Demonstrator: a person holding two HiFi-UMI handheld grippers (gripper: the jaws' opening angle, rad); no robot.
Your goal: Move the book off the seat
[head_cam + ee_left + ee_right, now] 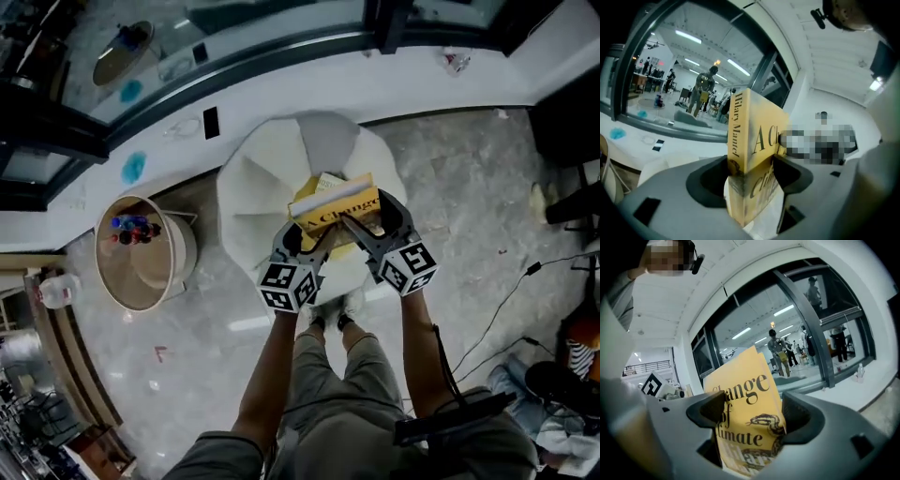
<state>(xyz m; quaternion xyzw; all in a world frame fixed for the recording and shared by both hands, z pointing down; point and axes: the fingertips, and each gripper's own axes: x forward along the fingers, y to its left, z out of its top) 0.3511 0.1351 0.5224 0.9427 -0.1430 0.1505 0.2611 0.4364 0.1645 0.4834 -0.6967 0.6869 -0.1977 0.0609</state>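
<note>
A yellow book [336, 208] with black title lettering is held over the front part of the round white seat [267, 183]. My left gripper [317, 242] is shut on its left part, near the spine. My right gripper [362, 227] is shut on its right part. In the left gripper view the book [747, 140] stands spine-on between the jaws of the left gripper [752, 171]. The right gripper view shows the front cover [743, 413] with a snake drawing, pinched by the right gripper [747, 418]. Whether the book touches the seat is hidden.
A round wooden side table [127, 281] carrying small bottles stands left of the seat. A white window ledge [394, 80] and glass wall run behind it. Black cables [511, 300] and dark gear lie on the marble floor at right. The person's legs stand just before the seat.
</note>
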